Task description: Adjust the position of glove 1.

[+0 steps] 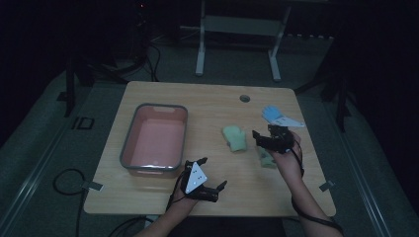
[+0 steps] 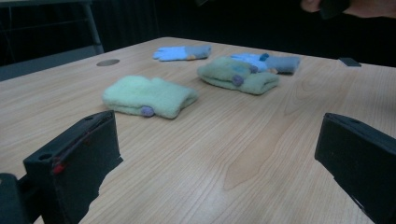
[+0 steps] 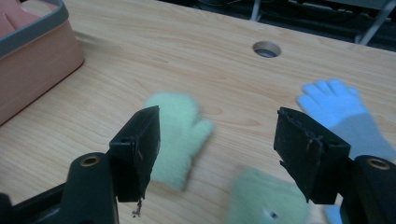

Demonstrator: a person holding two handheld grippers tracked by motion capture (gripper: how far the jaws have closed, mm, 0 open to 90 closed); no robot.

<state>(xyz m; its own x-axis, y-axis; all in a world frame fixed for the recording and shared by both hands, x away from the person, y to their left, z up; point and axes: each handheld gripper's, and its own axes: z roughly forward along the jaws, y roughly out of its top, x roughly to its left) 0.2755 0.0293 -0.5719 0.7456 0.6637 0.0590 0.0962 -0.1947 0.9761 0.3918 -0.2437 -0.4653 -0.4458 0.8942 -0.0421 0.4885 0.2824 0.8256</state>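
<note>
Two pale green mittens lie on the wooden table (image 1: 163,192): one (image 1: 233,137) in the middle, the other (image 1: 267,159) just right of it, partly under my right hand. A blue glove (image 1: 270,112) lies farther back, right of them. My right gripper (image 1: 262,132) hovers open above the mittens. In the right gripper view its jaws (image 3: 217,149) frame the middle mitten (image 3: 180,135) without touching it, with the second mitten (image 3: 266,196) low in front. My left gripper (image 1: 213,172) rests open and empty near the front edge, and the left gripper view faces the mittens (image 2: 149,96).
A pink tub with a grey rim (image 1: 129,143) stands on the left half of the table. A round cable hole (image 1: 244,98) sits near the back edge. A second blue glove (image 2: 266,61) lies behind the far green mitten (image 2: 238,74).
</note>
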